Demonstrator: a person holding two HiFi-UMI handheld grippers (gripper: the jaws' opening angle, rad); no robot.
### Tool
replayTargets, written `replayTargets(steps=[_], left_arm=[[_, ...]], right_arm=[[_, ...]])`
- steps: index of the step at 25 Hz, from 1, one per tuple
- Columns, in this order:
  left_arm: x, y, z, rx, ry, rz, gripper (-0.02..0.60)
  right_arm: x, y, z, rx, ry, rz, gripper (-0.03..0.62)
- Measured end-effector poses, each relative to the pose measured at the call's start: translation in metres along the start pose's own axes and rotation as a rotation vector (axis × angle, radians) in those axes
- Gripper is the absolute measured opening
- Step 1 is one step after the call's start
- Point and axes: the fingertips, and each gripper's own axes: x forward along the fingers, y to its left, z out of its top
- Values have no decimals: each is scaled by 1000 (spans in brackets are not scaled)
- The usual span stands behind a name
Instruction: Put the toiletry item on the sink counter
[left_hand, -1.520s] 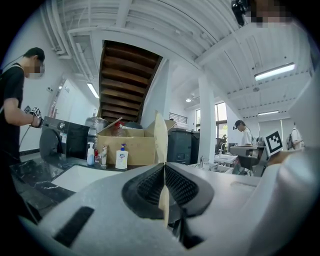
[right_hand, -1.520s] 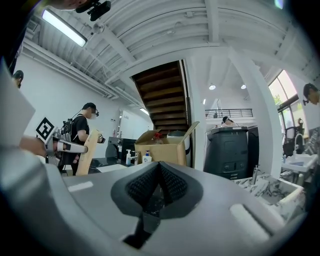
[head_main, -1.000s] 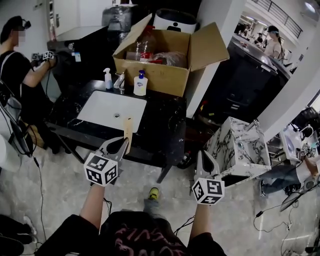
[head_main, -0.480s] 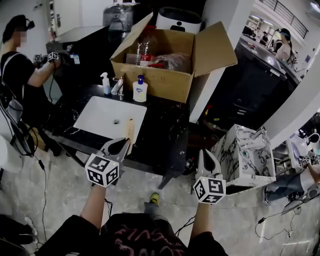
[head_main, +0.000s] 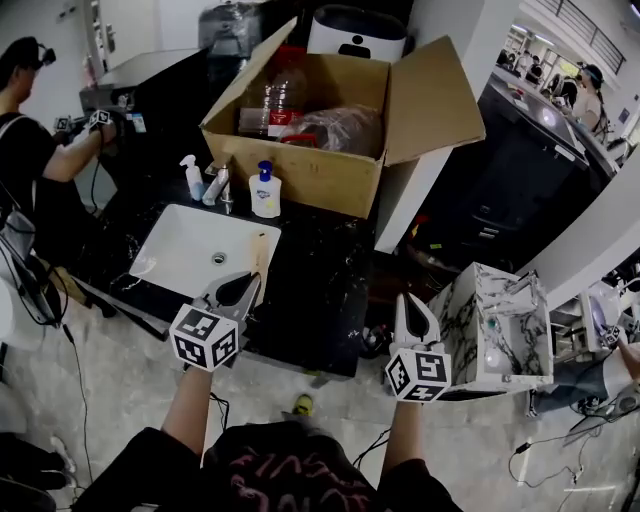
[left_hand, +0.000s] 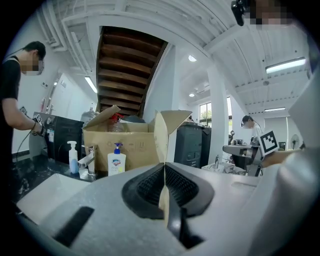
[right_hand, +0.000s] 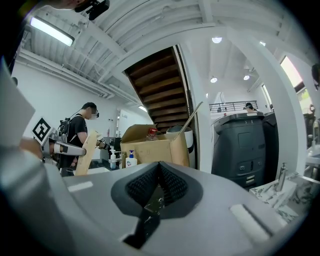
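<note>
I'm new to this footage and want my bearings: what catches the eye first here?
The big open brown cardboard box on the black marble sink counter dominates, behind the white rectangular basin. Nearer, the left gripper has its jaws shut on a flat pale wooden item; the right gripper is shut and empty.

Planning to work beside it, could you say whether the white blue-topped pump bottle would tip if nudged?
Likely tippy: the white blue-topped pump bottle stands upright, tall over a small base. Its plastic looks smooth, so perhaps slippery.
</note>
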Motion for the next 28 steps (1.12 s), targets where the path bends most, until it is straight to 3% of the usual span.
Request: replayTargets(steps=[13,28], left_arm=[[75,23,24,5,-5,42,6],[93,17,20,24,27,59,6]], right_arm=[[84,-43,8,17,-5,61,12],[99,-63,6,33,-13,71,12]])
